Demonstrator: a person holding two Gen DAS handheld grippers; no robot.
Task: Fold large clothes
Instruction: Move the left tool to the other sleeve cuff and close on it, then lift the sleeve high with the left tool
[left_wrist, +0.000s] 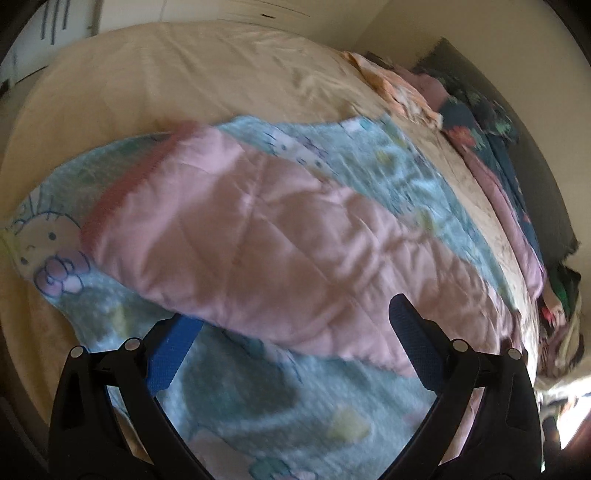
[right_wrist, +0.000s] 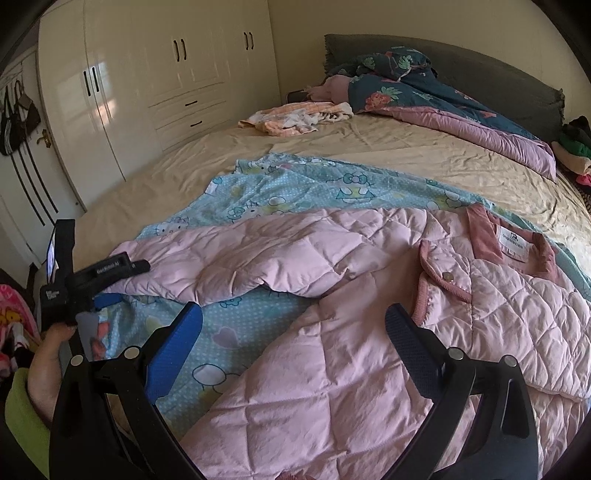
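Observation:
A pink quilted jacket (right_wrist: 369, 332) lies spread on a blue cartoon-print blanket (right_wrist: 295, 184) on the bed, its collar (right_wrist: 517, 243) to the right. One sleeve (right_wrist: 229, 258) stretches left. My left gripper (right_wrist: 122, 282), held by a hand, is at the sleeve's end with its jaws wide apart. In the blurred left wrist view the sleeve (left_wrist: 258, 236) runs between the fingers of the left gripper (left_wrist: 291, 321), covering the left fingertip. My right gripper (right_wrist: 295, 332) hovers open over the jacket's lower body, holding nothing.
The beige bedsheet (right_wrist: 406, 147) stretches beyond the blanket. A dark floral duvet (right_wrist: 406, 85) and an orange-white cloth (right_wrist: 295, 118) lie by the headboard. White wardrobes (right_wrist: 166, 74) line the left wall. Folded clothes (right_wrist: 572, 147) sit at the right edge.

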